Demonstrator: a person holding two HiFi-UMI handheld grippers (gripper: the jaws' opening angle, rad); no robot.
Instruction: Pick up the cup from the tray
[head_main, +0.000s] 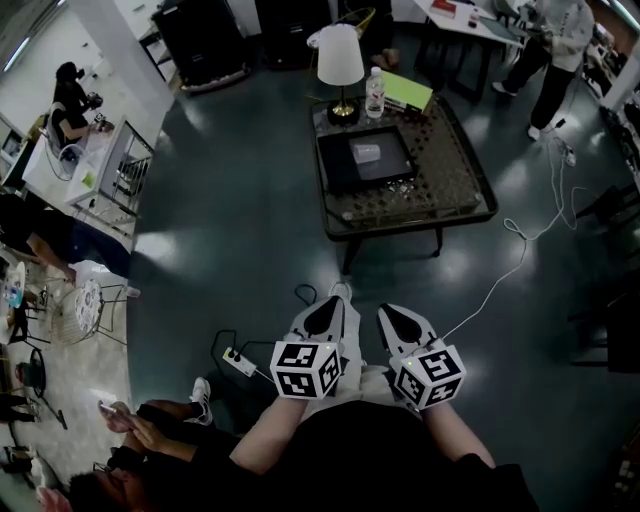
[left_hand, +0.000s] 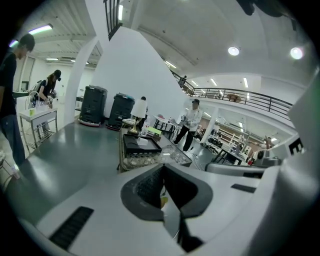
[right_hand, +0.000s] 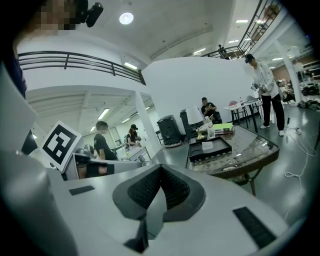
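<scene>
The black tray (head_main: 340, 172) on the left half of the glass-topped bench (head_main: 455, 190) holds a small pale cup (head_main: 365, 152) near the tray's far edge; I cannot tell if it stands upright. My left tongs (head_main: 330, 308) and right tongs (head_main: 397, 315) are both closed and empty, side by side, well short of the bench's near edge and well apart from the cup. A lamp (head_main: 340, 60) stands at the far left corner, with a bottle (head_main: 375, 92) beside it. The dark floor (head_main: 230, 200) shines, and people work at desks around the hall.
</scene>
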